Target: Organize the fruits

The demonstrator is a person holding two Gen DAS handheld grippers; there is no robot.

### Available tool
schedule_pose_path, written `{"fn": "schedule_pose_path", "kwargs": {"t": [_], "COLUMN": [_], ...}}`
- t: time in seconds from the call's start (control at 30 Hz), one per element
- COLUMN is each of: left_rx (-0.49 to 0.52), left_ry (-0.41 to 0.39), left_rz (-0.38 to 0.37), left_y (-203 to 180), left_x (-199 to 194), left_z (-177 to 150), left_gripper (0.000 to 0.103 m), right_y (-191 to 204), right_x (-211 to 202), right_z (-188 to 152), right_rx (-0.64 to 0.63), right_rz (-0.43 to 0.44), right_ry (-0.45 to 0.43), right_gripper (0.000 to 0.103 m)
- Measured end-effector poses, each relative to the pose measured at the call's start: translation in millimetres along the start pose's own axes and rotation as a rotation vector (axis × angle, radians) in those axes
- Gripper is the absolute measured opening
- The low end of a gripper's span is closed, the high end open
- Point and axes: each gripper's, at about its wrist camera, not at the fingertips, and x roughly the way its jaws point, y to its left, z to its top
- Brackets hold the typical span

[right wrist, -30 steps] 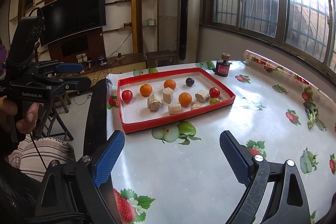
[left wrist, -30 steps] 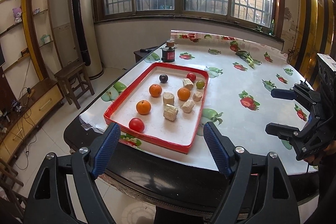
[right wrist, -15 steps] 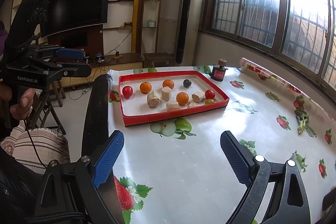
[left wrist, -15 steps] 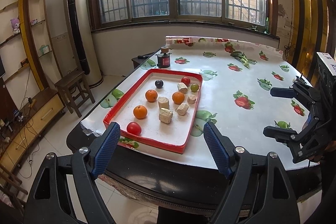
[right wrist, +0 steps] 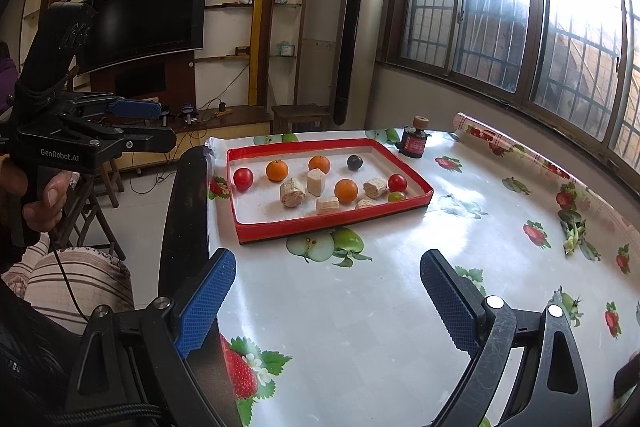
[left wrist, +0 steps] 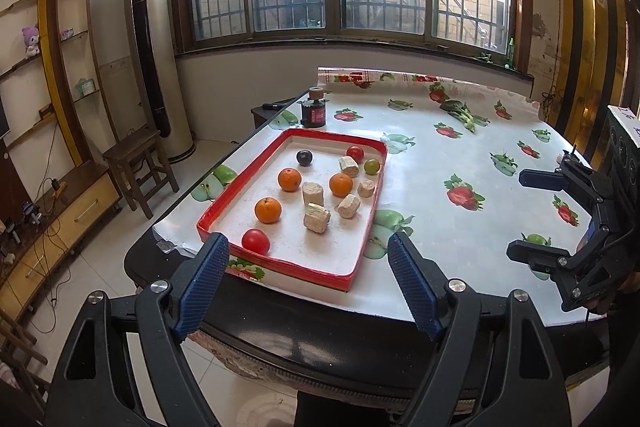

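A red-rimmed white tray [left wrist: 370,223] [right wrist: 256,227] sits at the table's left edge. It holds three oranges [left wrist: 268,209], two red tomatoes [left wrist: 255,241], a dark plum [left wrist: 304,157], a green fruit [left wrist: 371,166] and several beige cork-like chunks [left wrist: 317,217]. My left gripper [left wrist: 308,287] is open and empty, held short of the table's near edge, in front of the tray. My right gripper [right wrist: 326,297] is open and empty above the bare tablecloth, well short of the tray. Each gripper also shows in the other's view [left wrist: 532,215] [right wrist: 152,125].
A small dark jar [left wrist: 313,112] stands just beyond the tray. A green leafy sprig [left wrist: 464,113] lies on the far tablecloth. A wooden stool [left wrist: 138,163] and a tall floor air conditioner [left wrist: 154,59] stand left of the table.
Both grippers have drawn back and up from the table, so the tray looks smaller and farther. Both stay open. Nothing in the tray has moved.
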Motion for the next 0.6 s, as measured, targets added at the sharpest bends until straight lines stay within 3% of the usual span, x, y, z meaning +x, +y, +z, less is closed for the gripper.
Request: {"fn": "schedule_pose_path", "kwargs": {"t": [0.6], "left_rx": [-0.001], "left_ry": [0.008], "left_rz": [0.023], "left_y": [0.9], "left_x": [4.9], "left_z": [-1.3], "left_gripper": [0.082], "right_y": [-3.3], "right_x": [7.0], "right_z": [-6.4], "right_rx": [0.017], "right_rz": [-0.007], "right_ry": [0.033], "right_gripper": [0.095]}}
